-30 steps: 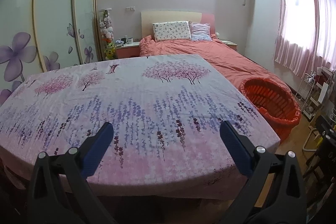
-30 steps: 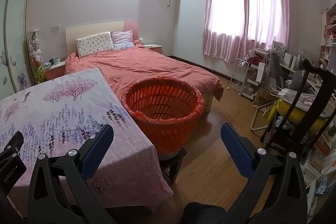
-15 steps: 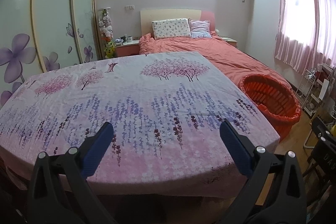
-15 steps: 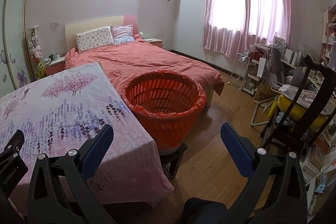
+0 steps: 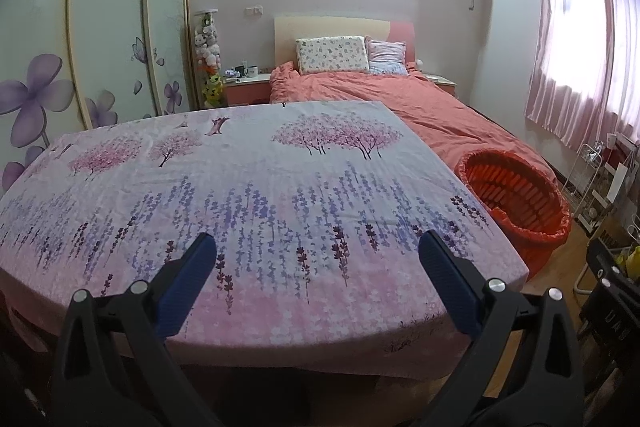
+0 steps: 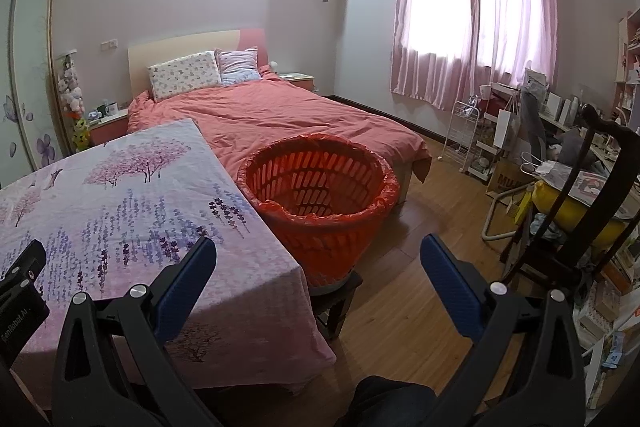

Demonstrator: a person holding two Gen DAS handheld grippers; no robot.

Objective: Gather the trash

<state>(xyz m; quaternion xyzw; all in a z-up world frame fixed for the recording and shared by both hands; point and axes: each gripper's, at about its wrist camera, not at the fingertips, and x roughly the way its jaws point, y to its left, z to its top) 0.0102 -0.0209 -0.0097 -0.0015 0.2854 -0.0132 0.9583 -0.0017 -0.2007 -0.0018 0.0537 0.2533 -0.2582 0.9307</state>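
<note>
An orange slatted basket point(image 6: 320, 187) lined with an orange bag stands on a dark stool beside the table's right edge; it also shows in the left wrist view point(image 5: 516, 195). It looks empty inside. A table covered with a flowered pink and purple cloth point(image 5: 248, 187) is in front of me; no trash shows on it. My left gripper point(image 5: 316, 259) is open and empty above the table's near edge. My right gripper point(image 6: 318, 259) is open and empty, over the table's right corner, in front of the basket.
A bed with a coral cover point(image 6: 280, 115) stands behind the table and basket. Wardrobe doors point(image 5: 100, 27) are at the left. A chair, a rack and cluttered shelves point(image 6: 560, 167) fill the right side. Wooden floor point(image 6: 400, 299) lies right of the stool.
Both views have shifted slightly: the left view has risen and shows more of the table, the right view has turned a little toward the basket. Both grippers stay open.
</note>
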